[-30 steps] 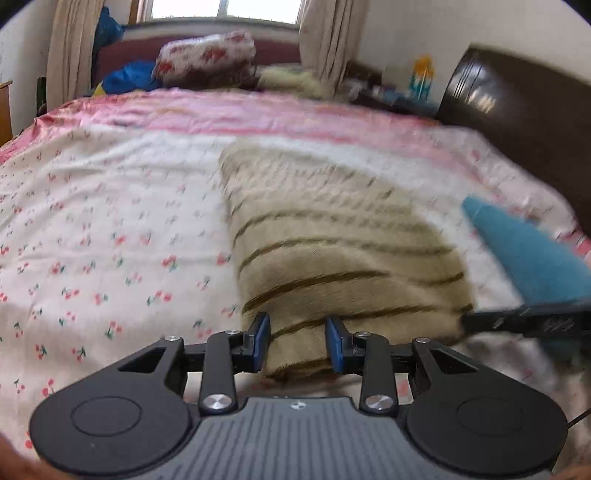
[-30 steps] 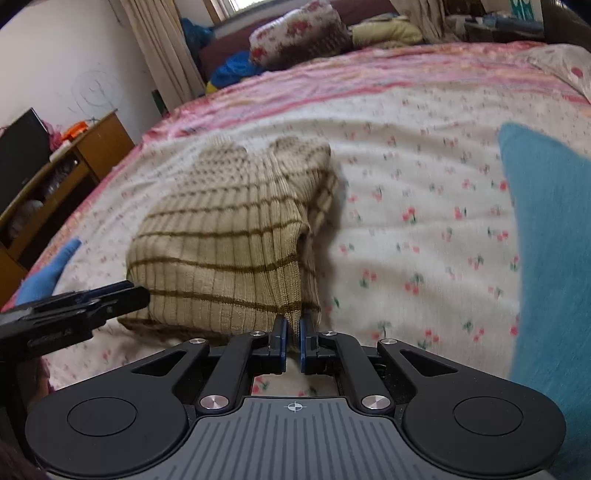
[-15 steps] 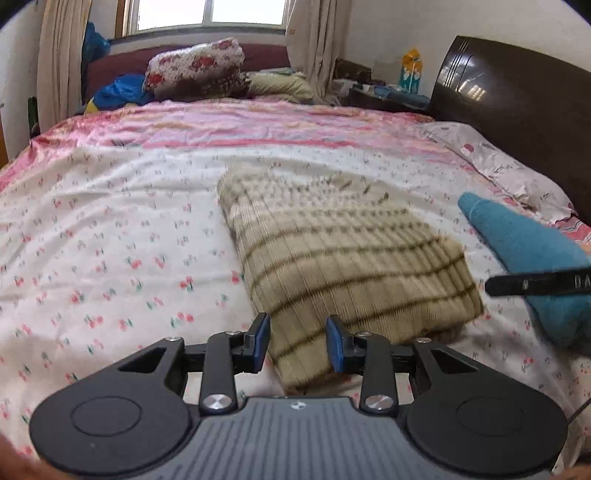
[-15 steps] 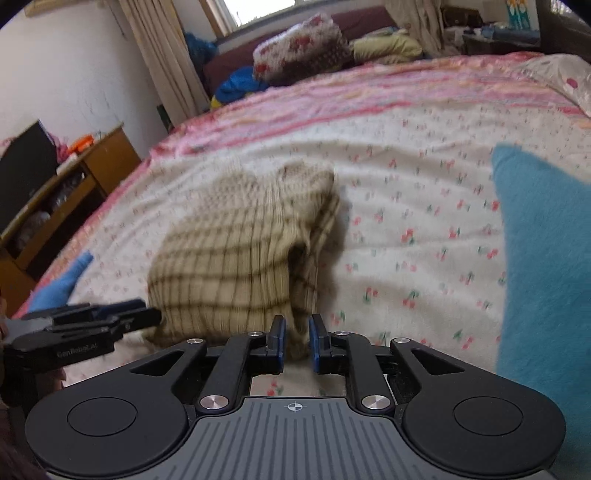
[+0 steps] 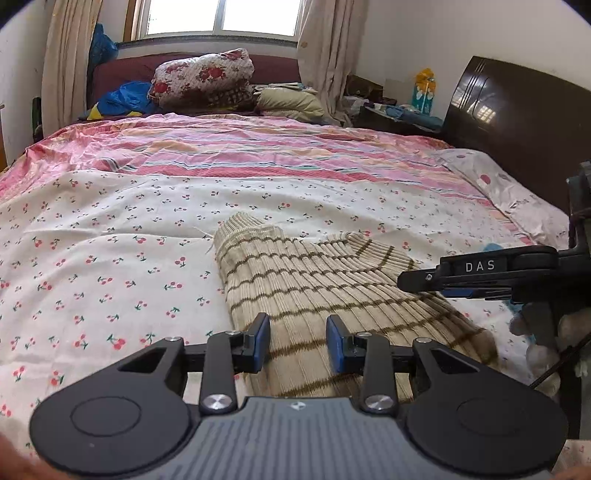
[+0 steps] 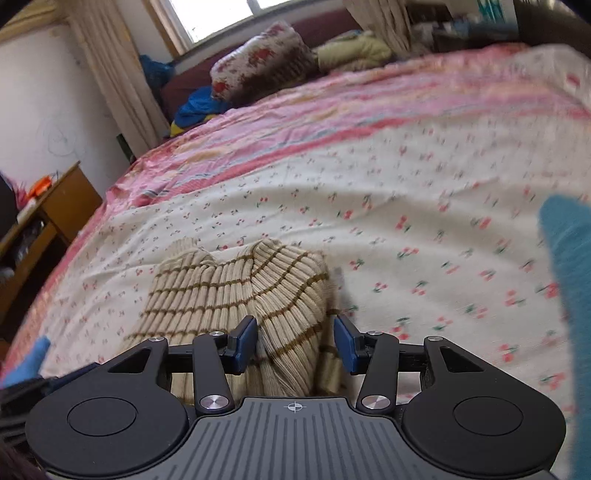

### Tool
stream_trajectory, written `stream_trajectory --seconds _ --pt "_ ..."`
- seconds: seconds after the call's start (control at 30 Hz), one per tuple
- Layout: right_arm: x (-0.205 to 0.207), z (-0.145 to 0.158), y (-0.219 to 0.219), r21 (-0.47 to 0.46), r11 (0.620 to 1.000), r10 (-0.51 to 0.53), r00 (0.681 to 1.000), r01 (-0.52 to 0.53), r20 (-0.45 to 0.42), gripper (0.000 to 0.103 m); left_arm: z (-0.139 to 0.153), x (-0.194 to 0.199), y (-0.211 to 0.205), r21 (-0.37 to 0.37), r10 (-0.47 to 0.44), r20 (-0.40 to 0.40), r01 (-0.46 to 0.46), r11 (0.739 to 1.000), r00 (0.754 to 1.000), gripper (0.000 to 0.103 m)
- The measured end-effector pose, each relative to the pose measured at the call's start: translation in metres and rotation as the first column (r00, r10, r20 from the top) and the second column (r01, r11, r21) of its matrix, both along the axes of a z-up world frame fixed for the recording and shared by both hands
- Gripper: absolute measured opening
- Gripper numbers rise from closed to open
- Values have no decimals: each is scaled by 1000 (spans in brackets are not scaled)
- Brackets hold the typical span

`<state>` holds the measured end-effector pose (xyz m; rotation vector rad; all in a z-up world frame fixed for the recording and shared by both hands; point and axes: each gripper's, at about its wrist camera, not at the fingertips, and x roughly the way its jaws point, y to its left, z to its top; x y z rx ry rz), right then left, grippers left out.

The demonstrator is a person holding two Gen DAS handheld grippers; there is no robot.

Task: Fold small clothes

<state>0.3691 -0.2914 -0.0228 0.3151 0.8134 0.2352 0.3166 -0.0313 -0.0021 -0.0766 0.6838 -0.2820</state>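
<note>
The folded beige knit garment [image 5: 325,291] with thin brown stripes lies on the cherry-print bedsheet [image 5: 110,266], near the close edge of the bed. Its ribbed cuffs point toward the pink striped cover [image 5: 258,147] farther up the bed.

Left gripper [image 5: 297,342]: the jaws stand partly apart, and the near end of the garment shows in the gap between them. The blue pads [image 5: 263,338] do not press on the fabric. Nothing is held.

Right gripper [image 6: 295,341]: the jaws have just been opening. They now stand apart with a fold of the garment [image 6: 258,295] between them, and a clear gap shows beside each pad [image 6: 345,343]. The fabric is not clamped. From the left wrist view, the right gripper [image 5: 410,282] appears at the right, its black fingers over the garment's right edge.

A teal cloth [image 6: 569,280] lies on the sheet to the right of the garment, apart from it. A dark wooden headboard [image 5: 517,122] stands at the right side of the bed. A floral quilt bundle [image 5: 207,77] sits beyond the bed, under the window [image 5: 218,16].
</note>
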Motion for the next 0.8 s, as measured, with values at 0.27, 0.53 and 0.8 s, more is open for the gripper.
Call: stream_trajectory --seconds 0.27,0.53,0.8 --pt "-9 -10 -21 10 998 -65 998 65 -22 9 -4 2 -14 60 -12 -5 12 998 1000 41" --pt "-11 -18 -19 -43 997 -70 997 69 -31 8 -7 5 -24 121 -12 -12 13 993 1000 42" --pt "-15 -1 -18 -42 996 -74 997 74 21 20 -5 5 -26 139 -12 -18 14 990 1000 42"
